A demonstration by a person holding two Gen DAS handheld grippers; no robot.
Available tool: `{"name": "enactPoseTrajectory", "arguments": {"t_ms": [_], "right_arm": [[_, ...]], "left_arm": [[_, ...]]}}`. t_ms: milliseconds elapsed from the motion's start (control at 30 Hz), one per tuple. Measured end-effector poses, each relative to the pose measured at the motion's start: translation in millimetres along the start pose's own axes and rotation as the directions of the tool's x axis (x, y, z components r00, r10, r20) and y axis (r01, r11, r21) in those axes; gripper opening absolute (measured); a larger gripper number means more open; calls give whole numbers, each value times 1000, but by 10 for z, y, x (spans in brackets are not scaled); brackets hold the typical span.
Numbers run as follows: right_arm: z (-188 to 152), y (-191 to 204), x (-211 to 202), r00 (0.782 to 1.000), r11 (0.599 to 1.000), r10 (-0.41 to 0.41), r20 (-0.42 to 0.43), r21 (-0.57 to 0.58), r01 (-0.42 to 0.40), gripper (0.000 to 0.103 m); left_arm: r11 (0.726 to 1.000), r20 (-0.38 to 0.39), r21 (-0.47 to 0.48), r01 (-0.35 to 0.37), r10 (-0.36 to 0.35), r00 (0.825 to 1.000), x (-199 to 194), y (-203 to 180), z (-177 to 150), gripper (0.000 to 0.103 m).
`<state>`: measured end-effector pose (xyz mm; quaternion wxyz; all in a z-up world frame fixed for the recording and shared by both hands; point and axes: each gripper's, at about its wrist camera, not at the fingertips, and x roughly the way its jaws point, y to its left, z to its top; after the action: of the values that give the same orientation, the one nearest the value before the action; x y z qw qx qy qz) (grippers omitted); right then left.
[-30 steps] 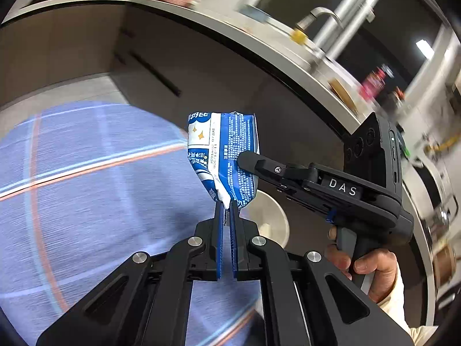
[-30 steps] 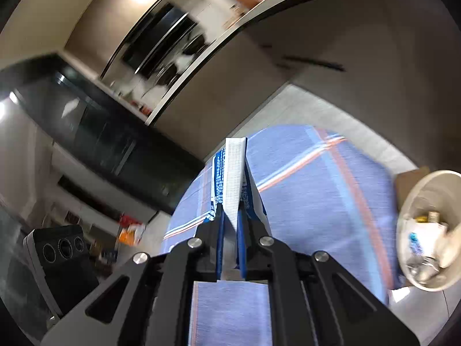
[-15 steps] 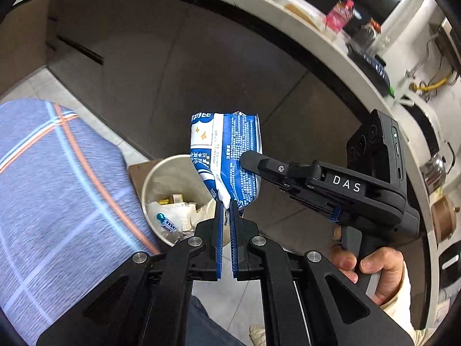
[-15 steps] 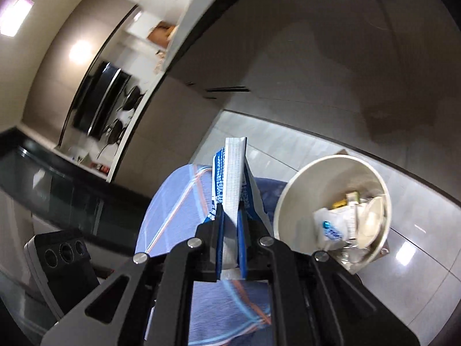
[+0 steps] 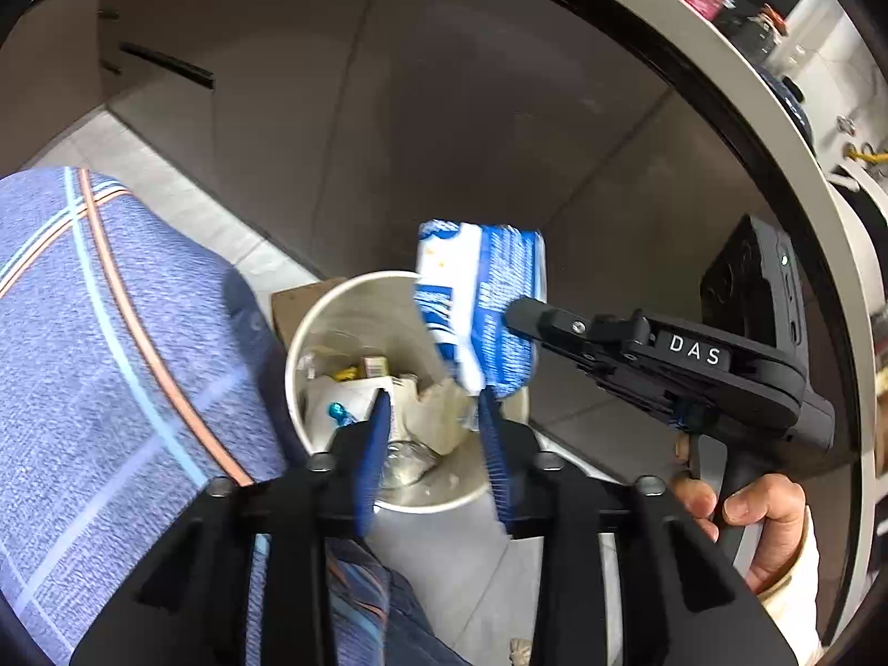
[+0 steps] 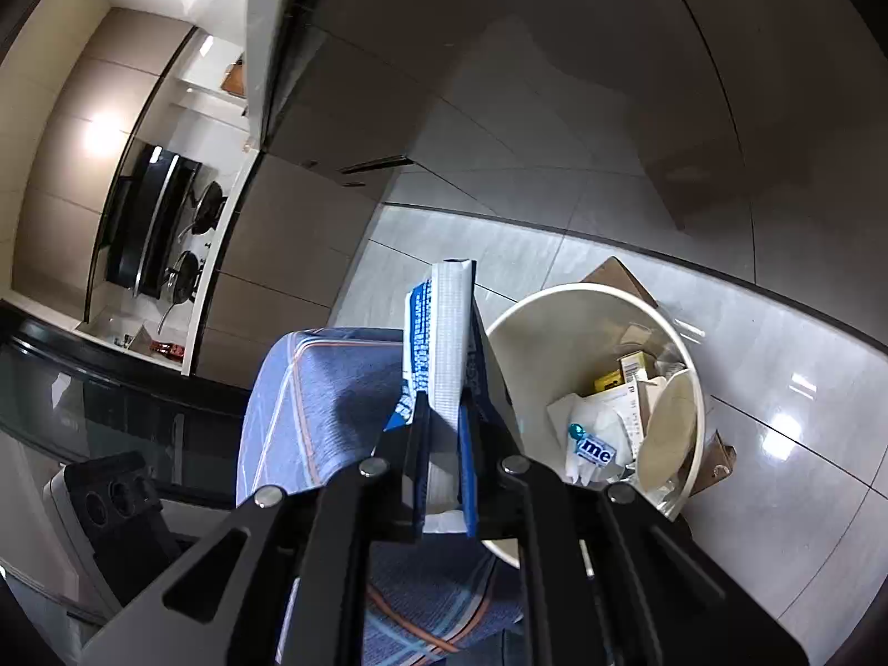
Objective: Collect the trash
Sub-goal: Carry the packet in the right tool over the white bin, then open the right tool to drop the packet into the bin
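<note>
A blue and white snack wrapper [image 5: 480, 299] hangs over the white trash bin [image 5: 355, 288], which holds paper, cups and other scraps. My right gripper [image 5: 516, 319] comes in from the right and is shut on the wrapper's side. In the right wrist view the wrapper [image 6: 447, 333] stands upright between the pads of that gripper [image 6: 444, 416], with the bin [image 6: 583, 294] just to the right. My left gripper [image 5: 435, 422] is opening below the wrapper. Its blue pads [image 5: 377, 433] stand apart and do not press the wrapper, whose lower end sits just above the right pad.
A table with a blue checked cloth [image 5: 111, 333] lies left of the bin. Brown cardboard [image 5: 294, 305] sits under the bin on the pale tiled floor [image 6: 777, 361]. Dark cabinet fronts [image 5: 444, 111] rise behind. A person's hand [image 5: 749, 505] holds the right gripper's handle.
My left gripper's jaws have come apart and let go of the wrapper's lower end. Both grippers have dropped toward the bin, which now lies right beneath them.
</note>
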<state>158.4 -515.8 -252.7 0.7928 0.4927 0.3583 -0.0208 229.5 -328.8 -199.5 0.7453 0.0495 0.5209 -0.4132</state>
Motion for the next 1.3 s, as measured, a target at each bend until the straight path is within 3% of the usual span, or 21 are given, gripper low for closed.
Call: {"name": "enactPoseTrajectory", "arguments": {"t_ms": [267,367,433,500,833,967,1067,1200,1300], "right_arm": [[67,-220,177,999,997,-46,-21,53,47,16],[62,-294,214,999,995,-45,-27,85,48,42],[62,-336,217,999,994,-46,-25,94,48,46],[61,-374,195,999,994,-45,-17,103,46,66],[94,-325,-31,999,995,-17,47,96,12,98],[105,-294,-134,998,996,-15,66,90,9,100],[88,-196,-282,995,998,-55,86,34,52,100],[32,50,-487,984,986,-138,111,-80,147,100],[-63,343,-672,962,942,-219,161,-220,252,100]], "left_arm": [[999,37,-43,-14,16,999,-112,211,122,39],[999,40,-46,-19,21,999,-110,217,167,46],[998,45,-51,-20,23,999,-122,220,192,51],[998,49,-57,-26,29,998,-143,219,197,56],[998,79,-62,-30,35,996,-275,228,249,65],[997,103,-67,-46,53,993,-408,201,254,83],[996,148,-63,-66,75,986,-572,153,260,92],[993,184,-35,-114,119,976,-787,31,240,94],[986,212,-35,-161,164,963,-977,-51,196,94]]}}
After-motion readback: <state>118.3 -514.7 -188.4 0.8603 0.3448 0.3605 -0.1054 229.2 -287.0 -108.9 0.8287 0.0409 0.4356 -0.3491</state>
